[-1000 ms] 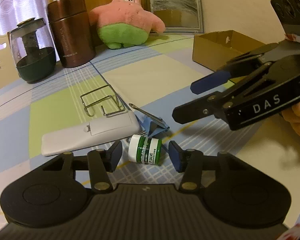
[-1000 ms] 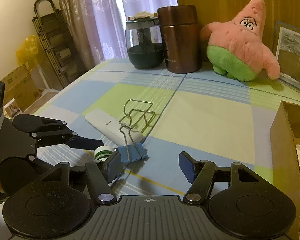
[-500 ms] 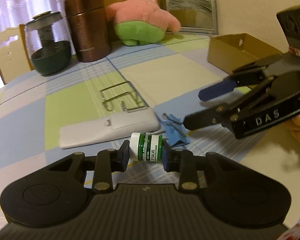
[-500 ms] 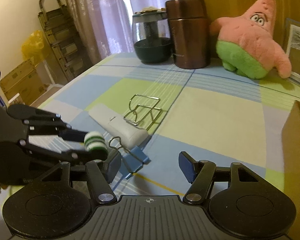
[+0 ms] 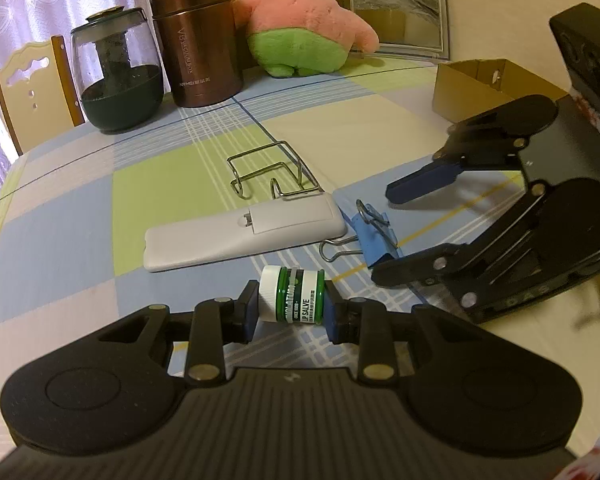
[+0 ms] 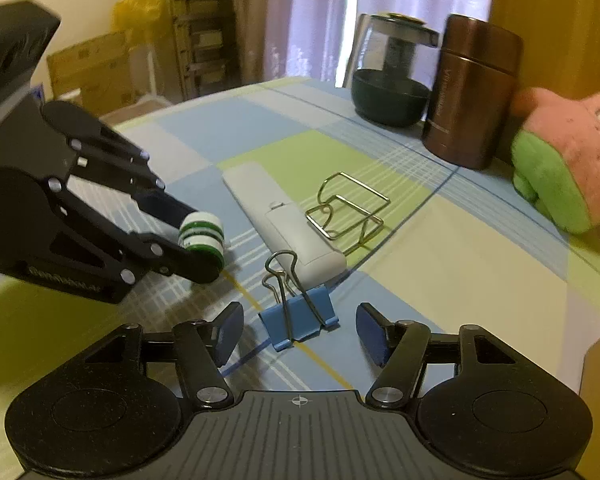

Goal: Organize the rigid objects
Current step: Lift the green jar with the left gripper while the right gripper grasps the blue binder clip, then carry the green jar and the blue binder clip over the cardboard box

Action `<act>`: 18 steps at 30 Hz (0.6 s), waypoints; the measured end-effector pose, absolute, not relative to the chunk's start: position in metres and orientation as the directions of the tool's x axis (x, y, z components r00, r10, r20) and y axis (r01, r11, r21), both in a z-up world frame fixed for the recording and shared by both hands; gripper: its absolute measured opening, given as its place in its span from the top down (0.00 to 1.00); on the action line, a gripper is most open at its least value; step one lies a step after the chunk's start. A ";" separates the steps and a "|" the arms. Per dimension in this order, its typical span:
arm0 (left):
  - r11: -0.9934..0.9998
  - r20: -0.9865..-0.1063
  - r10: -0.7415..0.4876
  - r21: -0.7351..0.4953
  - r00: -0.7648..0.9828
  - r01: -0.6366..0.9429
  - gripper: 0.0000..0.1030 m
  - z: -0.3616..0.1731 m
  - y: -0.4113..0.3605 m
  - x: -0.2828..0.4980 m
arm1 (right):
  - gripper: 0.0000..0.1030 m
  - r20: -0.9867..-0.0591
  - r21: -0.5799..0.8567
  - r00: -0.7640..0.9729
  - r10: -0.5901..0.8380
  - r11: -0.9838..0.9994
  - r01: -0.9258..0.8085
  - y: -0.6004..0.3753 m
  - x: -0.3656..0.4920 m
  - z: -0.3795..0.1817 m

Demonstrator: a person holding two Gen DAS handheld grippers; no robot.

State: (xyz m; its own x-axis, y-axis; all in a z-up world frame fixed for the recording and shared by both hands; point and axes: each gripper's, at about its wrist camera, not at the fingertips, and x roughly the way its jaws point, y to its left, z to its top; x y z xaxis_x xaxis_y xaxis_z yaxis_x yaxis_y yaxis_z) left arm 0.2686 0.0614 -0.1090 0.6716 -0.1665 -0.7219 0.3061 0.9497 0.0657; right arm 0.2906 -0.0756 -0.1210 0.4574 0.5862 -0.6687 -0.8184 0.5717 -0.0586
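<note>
Left hand-held gripper (image 5: pixel 290 312): clenched on lip salve jar (image 5: pixel 293 295), pads pressing on cap end and base end; jar lying sideways between them, whether clear of the tabletop (image 5: pixel 60 240) cannot be told.
Right hand-held gripper (image 6: pixel 298 334): released, jaws just closing in somewhat, blue pads either side of blue binder clip (image 6: pixel 300 316), not pressing on it.
Binder clip: resting on tabletop, wire handles reaching toward white remote control (image 6: pixel 278 220), one handle touching its near end.
Remote control: flat, back side up, battery cover showing; just beside wire holder (image 6: pixel 346 210).
Wire holder: bare metal, on green and cream squares of checked cloth.
Cardboard box (image 5: pixel 484 88): open, at right edge of tabletop, well apart from jar.
Far end: brown insulated flask (image 5: pixel 194 36), glass jar with dark base (image 5: pixel 118 72), pink starfish plush toy (image 5: pixel 304 20).
</note>
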 end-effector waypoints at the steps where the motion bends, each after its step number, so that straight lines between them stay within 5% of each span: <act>1: 0.950 -0.722 -0.168 0.064 0.671 0.307 0.74 -0.109 0.062 0.268 | 0.44 -0.668 -0.062 0.458 0.587 0.569 -0.820 -0.075 0.292 -0.123; 8: 0.950 -0.725 -0.175 0.053 0.666 0.308 0.74 -0.110 0.062 0.268 | 0.59 -0.651 -0.084 0.454 0.609 0.537 -0.840 -0.070 0.295 -0.128; 18: 0.950 -0.730 -0.184 0.040 0.659 0.309 0.74 -0.110 0.061 0.268 | 0.61 -0.673 -0.068 0.465 0.575 0.579 -0.813 -0.071 0.288 -0.123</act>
State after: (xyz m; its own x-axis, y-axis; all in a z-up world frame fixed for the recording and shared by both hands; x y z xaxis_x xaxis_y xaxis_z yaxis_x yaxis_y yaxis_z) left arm 0.2676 0.0611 -0.1101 0.6588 -0.1839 -0.7295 0.3091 0.9502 0.0396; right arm 0.2883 -0.0708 -0.1226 0.4654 0.5748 -0.6731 -0.8126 0.5789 -0.0675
